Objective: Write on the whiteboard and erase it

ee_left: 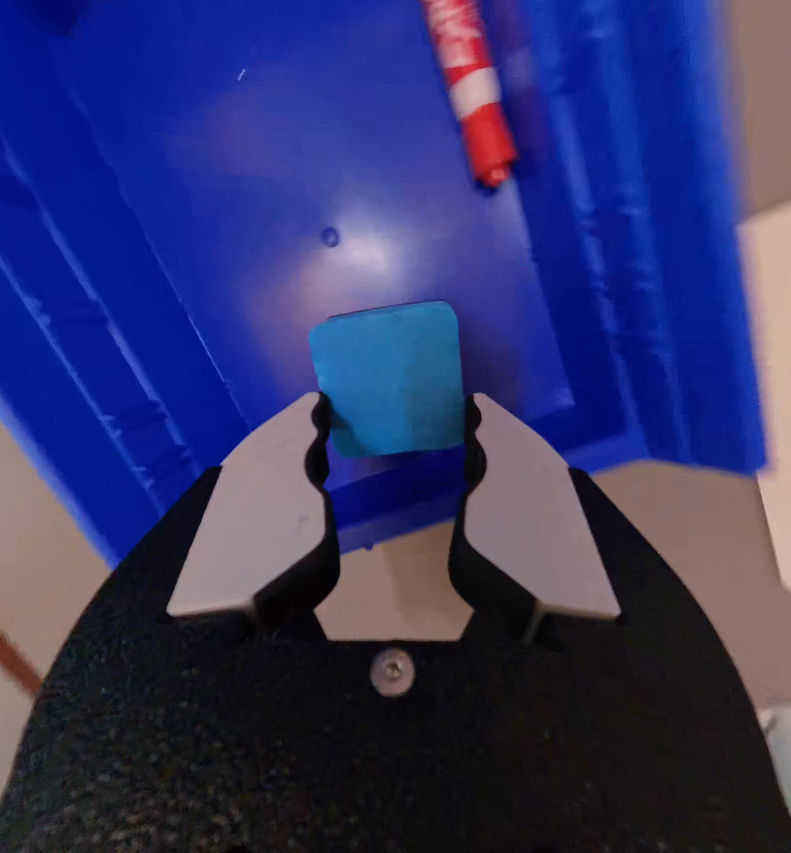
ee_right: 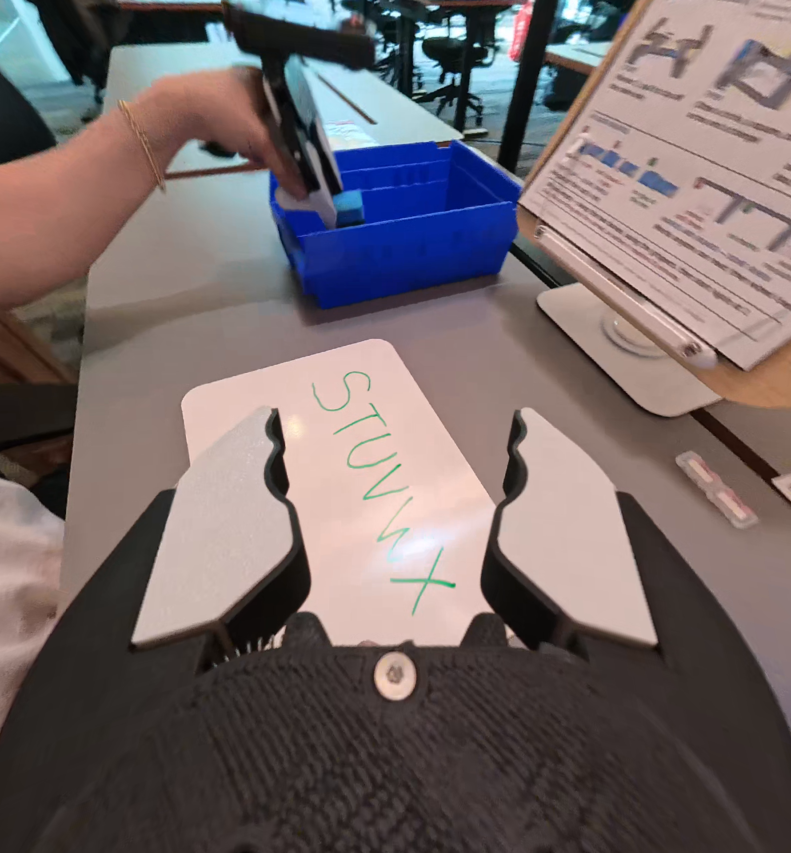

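Note:
My left gripper (ee_left: 396, 406) is shut on a light-blue eraser block (ee_left: 389, 378) and holds it inside a blue plastic bin (ee_left: 176, 221). A red and white marker (ee_left: 476, 106) lies along the bin's right wall. In the right wrist view the left gripper (ee_right: 331, 210), held by a hand, is tilted into the bin (ee_right: 407, 267) with the eraser (ee_right: 350, 207) at its tips. My right gripper (ee_right: 396, 415) is open and empty, hovering over a white whiteboard (ee_right: 430, 461) that carries green handwriting (ee_right: 375, 480). The whiteboard lies flat on the grey table.
A tilted document stand (ee_right: 689, 184) on a white base (ee_right: 615, 351) rises at the right of the table (ee_right: 199, 300). A small packet (ee_right: 717, 489) and a paper lie at the right edge. A person's forearm (ee_right: 61, 194) reaches across from the left. Office chairs stand behind.

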